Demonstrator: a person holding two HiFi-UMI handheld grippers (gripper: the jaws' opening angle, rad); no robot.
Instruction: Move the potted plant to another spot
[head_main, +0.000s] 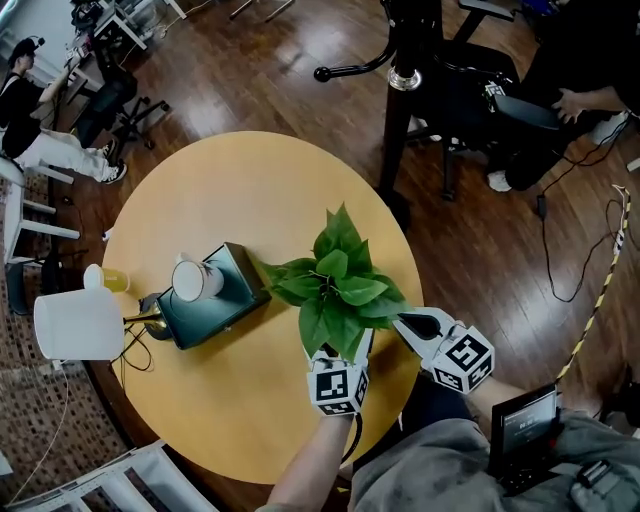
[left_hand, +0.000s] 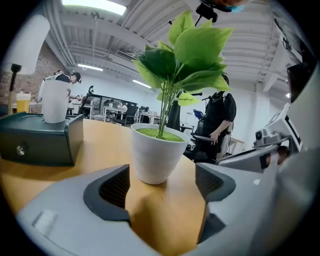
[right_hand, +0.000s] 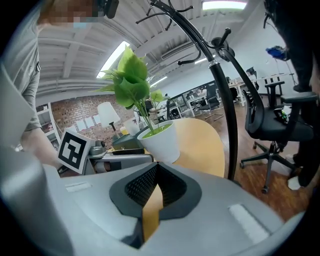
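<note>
The potted plant (head_main: 335, 285) stands upright on the round wooden table (head_main: 250, 190), near its front right edge. In the head view its broad green leaves hide the pot. The white pot (left_hand: 156, 152) fills the middle of the left gripper view, standing just ahead of my left gripper (left_hand: 162, 187). That gripper is open, with its jaws level with the pot's base on either side and not touching it. My right gripper (head_main: 405, 322) sits just right of the plant, shut with nothing in it. Its view has the pot (right_hand: 161, 142) ahead and to the left.
A dark green box (head_main: 212, 295) with a white cup (head_main: 195, 280) on top lies left of the plant. Further left are a white lampshade (head_main: 78, 323) and a glass of yellow drink (head_main: 110, 280). A black pole stand (head_main: 400, 110) and office chairs stand beyond the table. People sit around.
</note>
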